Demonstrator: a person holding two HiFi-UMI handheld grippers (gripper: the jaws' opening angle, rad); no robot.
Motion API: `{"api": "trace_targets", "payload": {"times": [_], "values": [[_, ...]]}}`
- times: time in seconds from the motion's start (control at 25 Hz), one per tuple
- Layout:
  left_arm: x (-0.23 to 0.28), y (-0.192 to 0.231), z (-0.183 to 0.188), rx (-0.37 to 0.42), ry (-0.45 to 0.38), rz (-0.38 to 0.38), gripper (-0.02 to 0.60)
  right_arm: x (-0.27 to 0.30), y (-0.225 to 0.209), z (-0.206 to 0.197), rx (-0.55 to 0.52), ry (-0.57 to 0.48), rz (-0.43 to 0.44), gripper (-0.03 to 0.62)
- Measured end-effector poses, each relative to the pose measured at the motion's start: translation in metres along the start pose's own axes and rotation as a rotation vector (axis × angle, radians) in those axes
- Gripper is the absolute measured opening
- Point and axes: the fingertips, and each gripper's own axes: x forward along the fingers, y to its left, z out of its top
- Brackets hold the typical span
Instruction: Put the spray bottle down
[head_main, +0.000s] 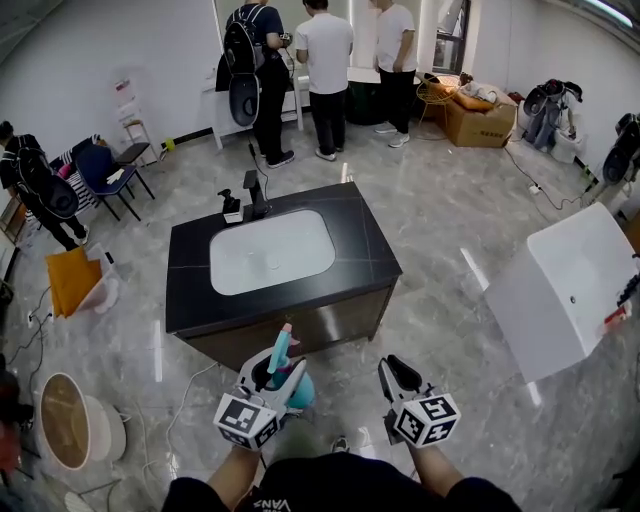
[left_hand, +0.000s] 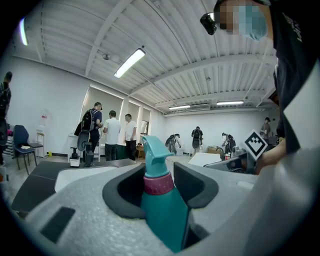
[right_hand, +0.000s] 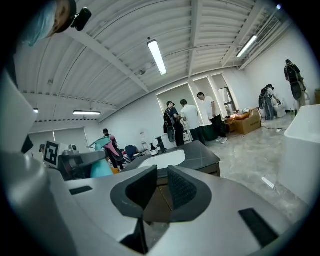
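- While it is clamped between the jaws of the left gripper (head_main: 274, 368), the spray bottle (left_hand: 162, 207) stands roughly upright, nozzle uppermost, clear of any surface.
- Black counter (head_main: 190, 272) with its white basin (head_main: 270, 252) lies straight ahead of the bottle, near but not under it.
- Right gripper (right_hand: 159, 187) is level beside the left, jaws slightly apart and apparently empty.
- Judgement: the set-down depends on carrying the bottle forward over the near counter edge.
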Motion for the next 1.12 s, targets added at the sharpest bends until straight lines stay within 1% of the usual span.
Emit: {"api": "trace_targets", "payload": {"times": [0.28, 0.44, 0.84, 0.96, 1.12], "values": [[0.032, 0.028, 0.007, 0.003, -0.005, -0.033, 0.178, 0.032, -0.012, 0.013, 0.007, -0.006, -0.028, 0.052], [0.058, 0.055, 0.009, -0.001, -0.002, -0.056, 0.178, 0.061, -0.021, 0.019, 0.017, -0.002, -0.051, 0.052], [0.142, 0.132, 0.036, 0.033, -0.013, -0.156, 0.178, 0.153, -0.042, 0.055, 0.04, -0.031, -0.12, 0.052], [0.166, 0.154, 0.046, 0.032, -0.02, -0.179, 0.178, 0.175, -0.049, 0.065, 0.051, -0.046, -0.15, 0.052], [0.194, 0.18, 0.058, 0.051, -0.035, -0.237, 0.178, 0.203, -0.056, 0.074, 0.068, -0.063, -0.196, 0.052]]}}
